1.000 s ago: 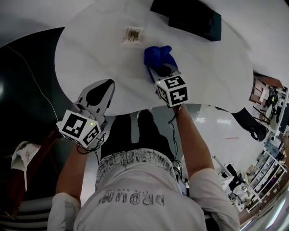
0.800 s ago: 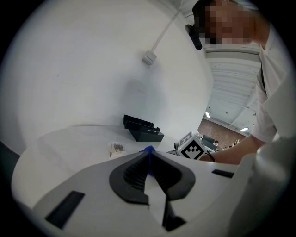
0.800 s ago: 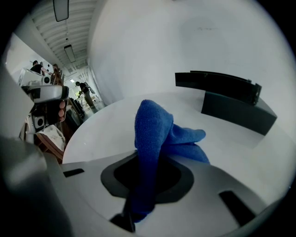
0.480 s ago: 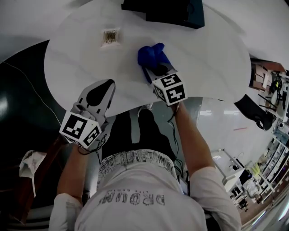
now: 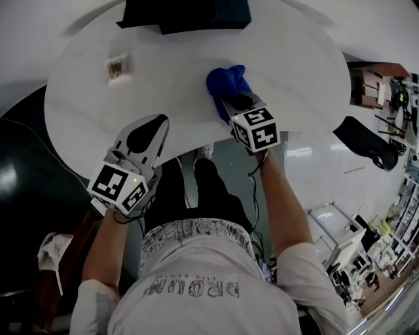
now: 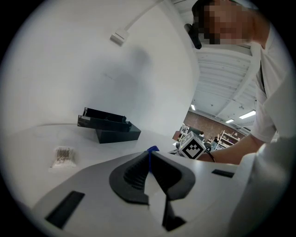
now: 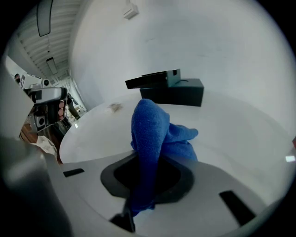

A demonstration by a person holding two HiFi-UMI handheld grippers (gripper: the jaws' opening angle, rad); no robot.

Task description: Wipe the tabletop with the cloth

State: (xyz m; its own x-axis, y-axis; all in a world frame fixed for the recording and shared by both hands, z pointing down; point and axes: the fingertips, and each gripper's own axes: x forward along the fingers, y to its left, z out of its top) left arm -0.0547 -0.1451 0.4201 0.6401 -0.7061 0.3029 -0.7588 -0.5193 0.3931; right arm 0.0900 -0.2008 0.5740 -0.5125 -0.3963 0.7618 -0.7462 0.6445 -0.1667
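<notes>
1. tabletop (image 5: 170, 85): white, rounded outline, bare over most of its surface.

2. cloth (image 5: 228, 82): blue, terry-textured, bunched in a heap. Lying on the tabletop right of centre, toward the near edge. One fold drawn upright between the jaws of the right gripper, the rest spilling onto the white surface just beyond them.

3. right gripper (image 5: 236, 105): hand-held, marker cube at the rear, jaws clamped on the cloth. Pointing away from the person, tips over the tabletop. Seen in its own view with the blue fold filling the gap between the dark pads.

4. left gripper (image 5: 149, 125): hand-held, marker cube at the rear, jaws pressed together with nothing between them. Tips over the near edge of the tabletop, left of the cloth and well apart from it. Contact with the surface not discernible.

5. black box (image 5: 183, 13): dark, rectangular, low, at the far edge of the tabletop, apart from the cloth.

6. packet (image 5: 116, 67): small, pale, with dark print too small to read. Lying flat on the far left part of the tabletop, near the black box.
</notes>
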